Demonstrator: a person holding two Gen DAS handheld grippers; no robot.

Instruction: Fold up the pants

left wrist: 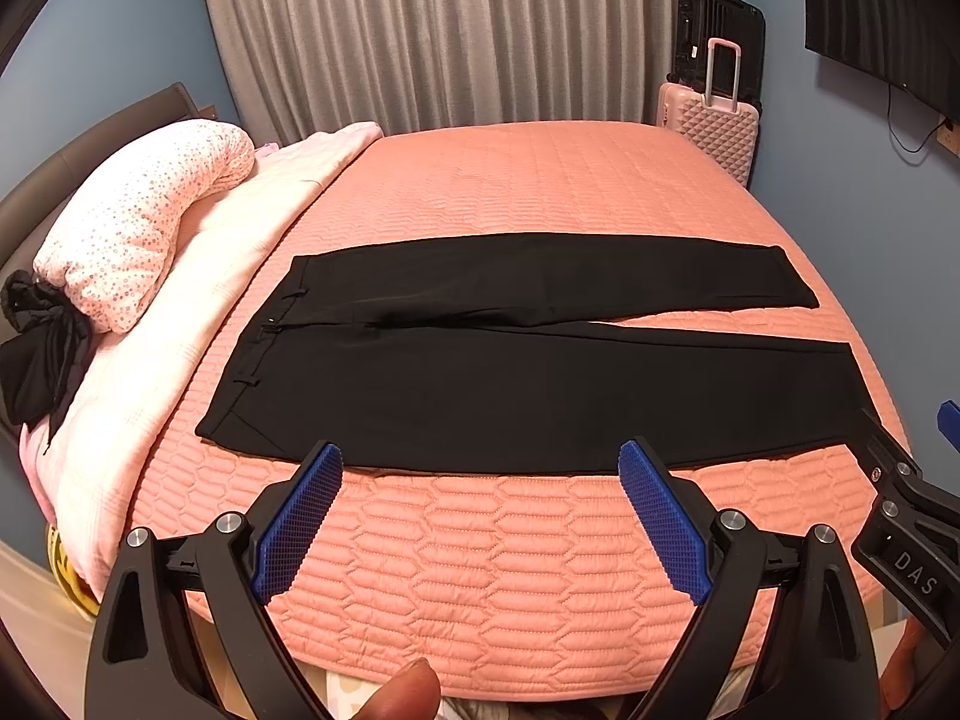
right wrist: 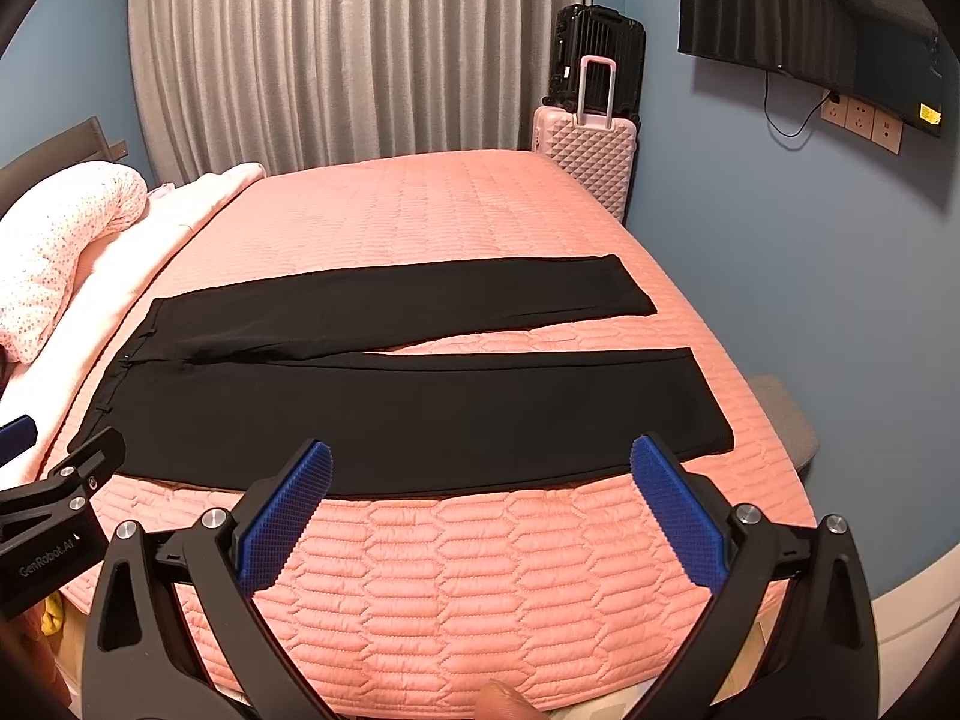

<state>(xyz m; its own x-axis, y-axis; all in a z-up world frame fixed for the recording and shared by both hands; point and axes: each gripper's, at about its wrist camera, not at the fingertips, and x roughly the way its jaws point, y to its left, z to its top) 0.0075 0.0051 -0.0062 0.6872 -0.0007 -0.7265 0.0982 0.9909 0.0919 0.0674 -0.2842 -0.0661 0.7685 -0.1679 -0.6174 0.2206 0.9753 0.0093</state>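
Black pants [left wrist: 510, 384] lie flat on the pink quilted bed [left wrist: 510, 570], waistband to the left, the two legs spread apart toward the right. They also show in the right wrist view [right wrist: 390, 414]. My left gripper [left wrist: 480, 468] is open and empty, hovering just in front of the near edge of the near leg. My right gripper [right wrist: 480, 468] is open and empty, also just before the near edge of that leg, closer to the cuff end. Each gripper's body shows at the edge of the other's view.
A rolled dotted duvet [left wrist: 144, 222] and pale blanket [left wrist: 198, 312] lie at the bed's left end, with a black garment [left wrist: 42, 354] beside them. A pink suitcase [right wrist: 591, 150] and black suitcase [right wrist: 600, 42] stand by the curtain. A wall TV [right wrist: 828, 18] hangs on the right.
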